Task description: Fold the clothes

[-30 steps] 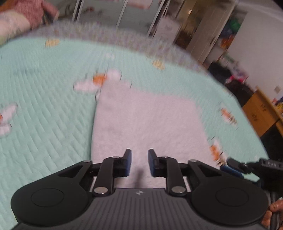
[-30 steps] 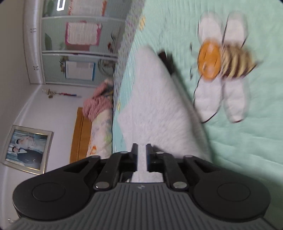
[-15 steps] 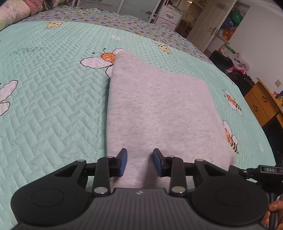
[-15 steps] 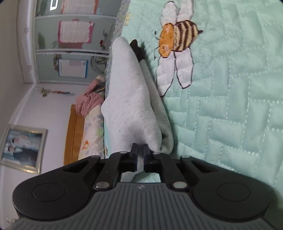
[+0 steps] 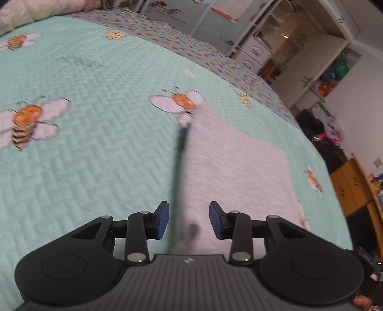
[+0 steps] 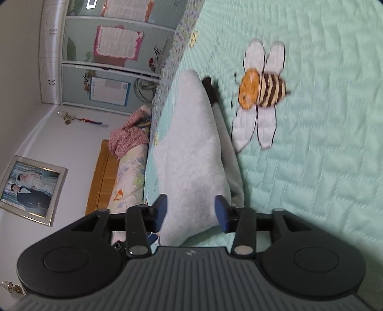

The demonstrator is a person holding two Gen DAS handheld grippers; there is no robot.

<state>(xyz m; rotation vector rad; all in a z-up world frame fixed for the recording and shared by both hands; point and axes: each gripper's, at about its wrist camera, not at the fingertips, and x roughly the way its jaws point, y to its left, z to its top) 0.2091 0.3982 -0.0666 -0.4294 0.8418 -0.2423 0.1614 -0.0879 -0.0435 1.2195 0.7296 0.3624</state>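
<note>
A folded light grey garment lies flat on the mint bee-print quilt. A dark strip runs along its left edge. My left gripper hovers over that near left edge, jaws opening, and the blue pads touch nothing. In the right wrist view, which is rolled sideways, the grey garment shows as a thick fold with a dark part at its far end. My right gripper straddles the near corner of the fold, jaws opening, and the pads do not press on the cloth.
A floral border marks the bed's far edge, with wardrobe doors behind it. An orange wooden cabinet and dark bags stand to the right of the bed. A pillow, a pink checked cloth and a wooden headboard lie at the bed's head.
My right gripper was shut on the garment's corner; now its jaws are wide apart and it has lifted. My left gripper slid toward the garment's left edge and its jaws widened.
</note>
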